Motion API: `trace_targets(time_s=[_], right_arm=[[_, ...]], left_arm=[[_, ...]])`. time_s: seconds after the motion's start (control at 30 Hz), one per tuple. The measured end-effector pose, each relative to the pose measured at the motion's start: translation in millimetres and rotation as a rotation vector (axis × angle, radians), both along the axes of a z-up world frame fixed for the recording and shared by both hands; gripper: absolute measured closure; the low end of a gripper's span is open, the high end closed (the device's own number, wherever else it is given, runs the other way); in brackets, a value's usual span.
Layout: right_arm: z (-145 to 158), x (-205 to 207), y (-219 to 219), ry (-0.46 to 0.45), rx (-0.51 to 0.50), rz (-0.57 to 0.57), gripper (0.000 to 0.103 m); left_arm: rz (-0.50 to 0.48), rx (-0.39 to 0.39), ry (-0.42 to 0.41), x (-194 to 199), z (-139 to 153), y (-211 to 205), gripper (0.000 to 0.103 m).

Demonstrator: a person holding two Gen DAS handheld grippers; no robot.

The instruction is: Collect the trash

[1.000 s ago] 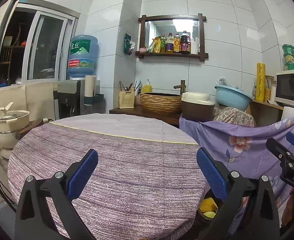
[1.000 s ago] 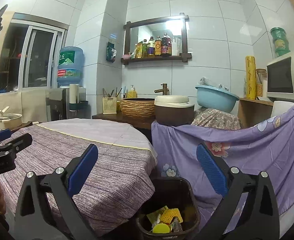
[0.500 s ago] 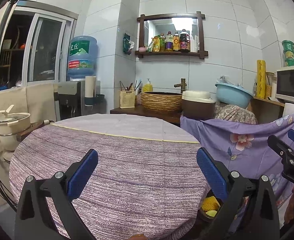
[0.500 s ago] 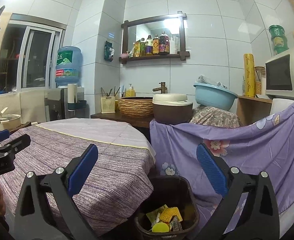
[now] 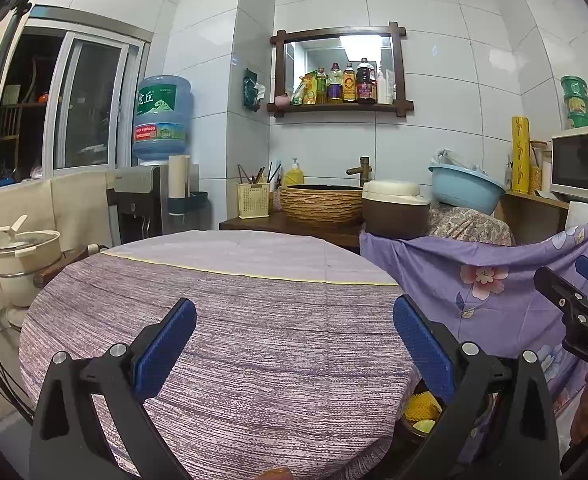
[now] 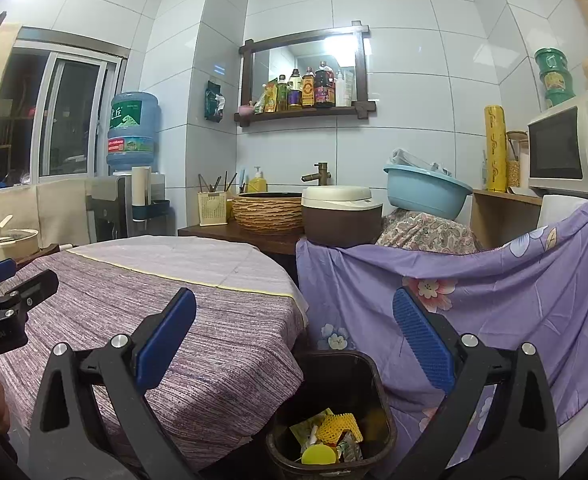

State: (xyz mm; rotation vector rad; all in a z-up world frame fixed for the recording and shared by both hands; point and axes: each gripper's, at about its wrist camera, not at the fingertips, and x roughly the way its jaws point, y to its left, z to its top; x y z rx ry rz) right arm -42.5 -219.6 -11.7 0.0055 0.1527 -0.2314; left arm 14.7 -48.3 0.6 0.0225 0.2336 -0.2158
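Note:
A dark trash bin [image 6: 378,412] stands on the floor by the round table's right edge. Inside lie a yellow foam net [image 6: 340,427], a yellow lid and wrappers. My right gripper [image 6: 294,324] hovers open above the bin, nothing between its blue pads. Over the table's purple striped cloth [image 5: 253,320], my left gripper [image 5: 294,324] is open and holds nothing. In the left wrist view only a sliver of the bin [image 5: 420,416] shows past the table edge, and the right gripper [image 5: 586,300] pokes in at the far right. The left gripper [image 6: 1,292] shows at the left edge of the right wrist view.
A purple floral sheet [image 6: 494,300] drapes furniture right of the bin. Behind the table a counter holds a woven basin [image 5: 322,204], a rice cooker [image 5: 394,212] and a blue basin [image 5: 466,192]. A water dispenser [image 5: 149,192] and a pot [image 5: 21,248] stand at left.
Both views have shifted slightly, as if the grippers rose or tilted a little. Both stay open and the bin's contents look the same.

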Motion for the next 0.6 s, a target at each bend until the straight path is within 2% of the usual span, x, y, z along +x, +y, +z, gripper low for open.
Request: trace_targets(time_s=[0.6], right_arm=[[-2.0, 1.6, -3.2, 0.009, 0.001, -0.001, 0.006]], left_arm=[[-0.015, 0.014, 0.009, 1.1, -3.0, -0.6, 0.005]])
